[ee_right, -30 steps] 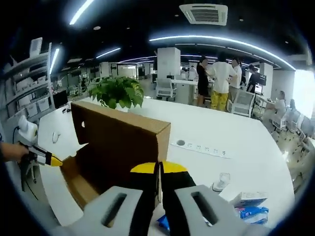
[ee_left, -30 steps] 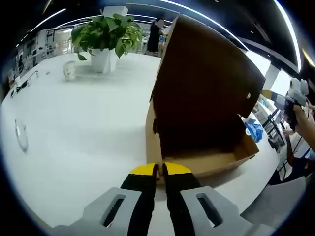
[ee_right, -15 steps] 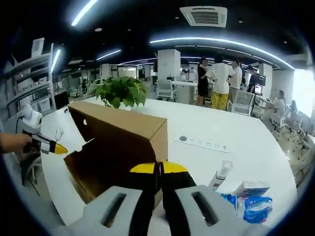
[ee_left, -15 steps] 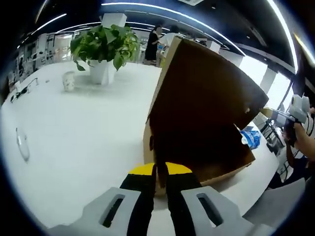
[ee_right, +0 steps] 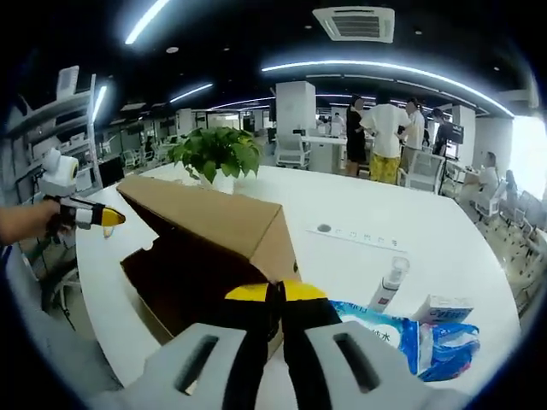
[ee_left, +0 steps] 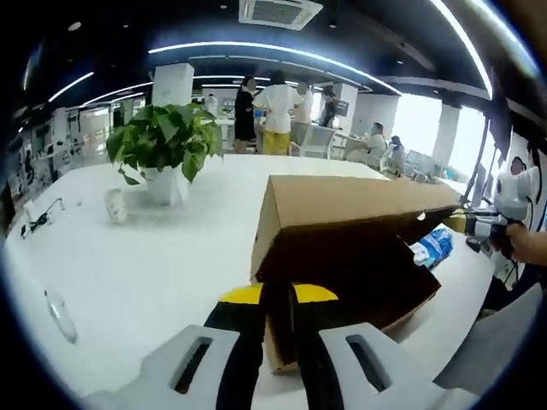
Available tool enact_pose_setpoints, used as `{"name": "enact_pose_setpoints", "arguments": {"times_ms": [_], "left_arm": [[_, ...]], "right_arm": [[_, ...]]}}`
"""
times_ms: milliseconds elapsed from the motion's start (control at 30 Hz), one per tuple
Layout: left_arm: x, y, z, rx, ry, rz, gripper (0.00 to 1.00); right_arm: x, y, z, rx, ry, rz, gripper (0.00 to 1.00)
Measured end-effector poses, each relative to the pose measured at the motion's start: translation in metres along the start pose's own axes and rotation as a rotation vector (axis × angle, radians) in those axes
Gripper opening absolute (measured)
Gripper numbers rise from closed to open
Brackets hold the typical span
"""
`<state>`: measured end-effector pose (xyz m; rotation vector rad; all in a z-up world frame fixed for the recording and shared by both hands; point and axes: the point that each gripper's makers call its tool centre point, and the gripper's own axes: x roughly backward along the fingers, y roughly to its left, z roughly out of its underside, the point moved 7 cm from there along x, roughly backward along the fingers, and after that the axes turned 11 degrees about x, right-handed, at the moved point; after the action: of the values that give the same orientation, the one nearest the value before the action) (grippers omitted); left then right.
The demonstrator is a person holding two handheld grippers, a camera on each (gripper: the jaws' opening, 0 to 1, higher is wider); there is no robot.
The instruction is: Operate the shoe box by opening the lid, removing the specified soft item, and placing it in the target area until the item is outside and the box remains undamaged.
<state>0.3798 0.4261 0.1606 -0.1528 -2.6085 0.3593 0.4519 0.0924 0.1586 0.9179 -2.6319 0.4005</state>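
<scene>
Left claw [ee_left: 275, 295]: tips close together, a narrow dark gap between them, nothing clamped; it sits low just in front of the near corner of the shoe box [ee_left: 342, 265]. Right claw [ee_right: 275, 292]: tips together, empty, just beside the box's end wall.

Change over the last second: the lid [ee_right: 205, 218] has dropped from nearly upright to a low slant over the box. In the left gripper view it now lies almost flat, only a dark wedge of interior showing beneath. Neither claw touches it.

Meaning: judged, the opening step is slipping back; the lid needs lifting again before anything comes out. Soft item not discernible inside. A blue-and-white soft pack [ee_right: 402, 329] lies on the white surface [ee_left: 154, 256] beside the box.
</scene>
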Motion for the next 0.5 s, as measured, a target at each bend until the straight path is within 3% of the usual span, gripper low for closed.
{"name": "enact_pose_setpoints", "arguments": {"times_ms": [267,500], "left_arm": [[0.0,-0.001,-0.001,-0.078,-0.002,0.017,0.13],[0.0,-0.002,0.008,-0.131,0.012,0.032,0.16]], "right_arm": [[0.006,0.006,0.008,0.031,0.012,-0.021,0.03],[0.01,0.011,0.012,0.074,0.02,-0.045,0.04]]}}
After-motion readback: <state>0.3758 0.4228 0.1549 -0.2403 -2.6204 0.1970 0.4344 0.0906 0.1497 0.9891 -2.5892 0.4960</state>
